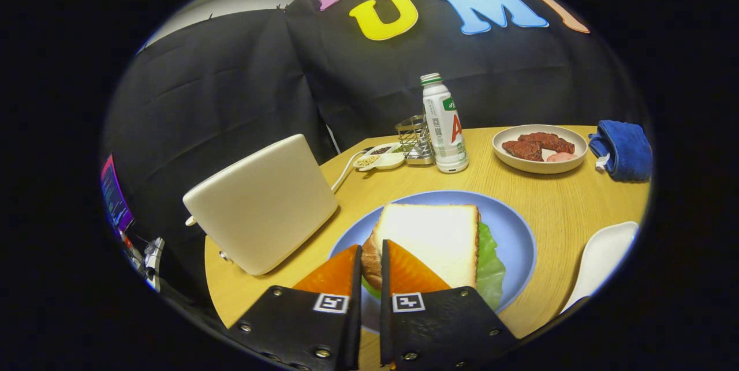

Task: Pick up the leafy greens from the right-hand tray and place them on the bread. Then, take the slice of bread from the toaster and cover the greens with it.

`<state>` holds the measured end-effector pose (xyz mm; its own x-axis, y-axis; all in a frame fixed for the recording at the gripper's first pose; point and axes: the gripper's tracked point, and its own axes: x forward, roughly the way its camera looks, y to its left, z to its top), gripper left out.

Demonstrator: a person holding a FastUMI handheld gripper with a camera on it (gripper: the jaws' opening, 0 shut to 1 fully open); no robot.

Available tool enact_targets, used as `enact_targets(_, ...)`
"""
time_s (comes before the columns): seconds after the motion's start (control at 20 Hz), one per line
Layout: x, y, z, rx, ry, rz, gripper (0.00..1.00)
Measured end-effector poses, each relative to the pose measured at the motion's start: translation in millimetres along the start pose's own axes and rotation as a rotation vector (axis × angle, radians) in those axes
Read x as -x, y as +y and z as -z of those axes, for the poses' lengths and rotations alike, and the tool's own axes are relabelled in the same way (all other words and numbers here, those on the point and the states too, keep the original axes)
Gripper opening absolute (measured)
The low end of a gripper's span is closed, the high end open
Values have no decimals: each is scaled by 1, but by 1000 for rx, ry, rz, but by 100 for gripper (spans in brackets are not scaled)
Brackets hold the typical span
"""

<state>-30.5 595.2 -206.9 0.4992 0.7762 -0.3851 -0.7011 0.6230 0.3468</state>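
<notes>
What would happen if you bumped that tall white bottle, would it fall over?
Probably, yes. The bottle is tall and narrow and stands upright on a small base on the table, so a push near its cap would likely tip it. On its side its round body might roll. The gripper, fingers nearly together, is over by the sandwich.

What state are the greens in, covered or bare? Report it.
Covered. The bread slice lies on top of the leafy greens, which peek out along its side on the blue plate. The gripper has its jaws nearly closed, holding nothing.
</notes>
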Motion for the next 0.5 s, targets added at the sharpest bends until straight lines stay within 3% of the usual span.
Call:
enact_targets(0.05,-1,1,10,-8,31,-6,26)
enact_targets(0.1,-1,0,7,-13,21,-5,32)
enact_targets(0.5,0,3,5,-32,6,-26,33)
